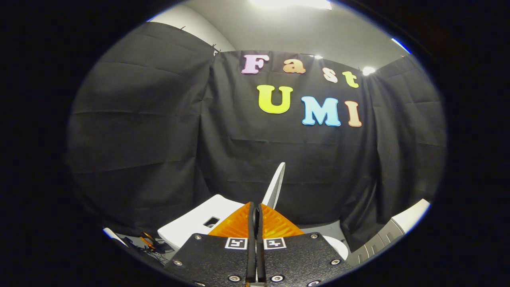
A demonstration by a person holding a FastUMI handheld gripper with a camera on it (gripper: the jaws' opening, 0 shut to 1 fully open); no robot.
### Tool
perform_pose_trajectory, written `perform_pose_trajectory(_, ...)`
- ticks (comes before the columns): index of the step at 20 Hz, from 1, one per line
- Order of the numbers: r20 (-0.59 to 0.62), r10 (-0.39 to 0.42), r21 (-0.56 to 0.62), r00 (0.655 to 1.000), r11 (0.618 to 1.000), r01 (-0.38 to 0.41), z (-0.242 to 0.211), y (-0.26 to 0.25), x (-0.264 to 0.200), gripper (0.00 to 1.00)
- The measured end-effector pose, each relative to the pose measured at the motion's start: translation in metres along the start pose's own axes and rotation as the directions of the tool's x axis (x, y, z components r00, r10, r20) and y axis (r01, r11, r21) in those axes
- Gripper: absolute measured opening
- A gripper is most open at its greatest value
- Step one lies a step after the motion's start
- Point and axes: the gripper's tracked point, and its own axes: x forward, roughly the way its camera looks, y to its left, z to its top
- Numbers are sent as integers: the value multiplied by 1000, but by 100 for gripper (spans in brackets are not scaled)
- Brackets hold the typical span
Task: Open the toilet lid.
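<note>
just beyond the gripper (255, 207), its fingers pressed together on nothing, the toilet lid (275, 187) stands raised.

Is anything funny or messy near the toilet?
Nothing is broken or spilled. The toilet lid stands raised on edge just beyond the gripper, whose fingers are closed together on nothing. Next to the white tank, a small tangle of cables lies loose on the floor, which is a bit messy.

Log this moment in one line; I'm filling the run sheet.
gripper: shut, holding nothing | toilet lid: raised, just beyond fingertips | tank: beside fingers
</note>
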Motion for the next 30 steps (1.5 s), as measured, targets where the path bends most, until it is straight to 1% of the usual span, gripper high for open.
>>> perform_pose_trajectory(5,5,45,-29,999,999,-44,3,37,11,1)
perform_pose_trajectory(11,3,103,67,995,992,-103,-1,72,21,1)
perform_pose_trajectory(15,3,148,71,989,986,-148,-2,99,29,1)
perform_pose_trajectory(18,-3,167,70,986,984,-166,-4,111,32,1)
perform_pose_trajectory(21,-4,174,82,985,982,-173,-7,118,34,4)
perform_pose_trajectory(26,-9,172,55,985,984,-171,-3,112,30,5)
perform_pose_trajectory(28,-9,193,74,981,979,-192,-4,111,28,11)
perform_pose_trajectory(29,-4,224,104,975,969,-223,-4,114,26,22)
perform_pose_trajectory(30,14,238,134,971,962,-238,2,113,19,32)
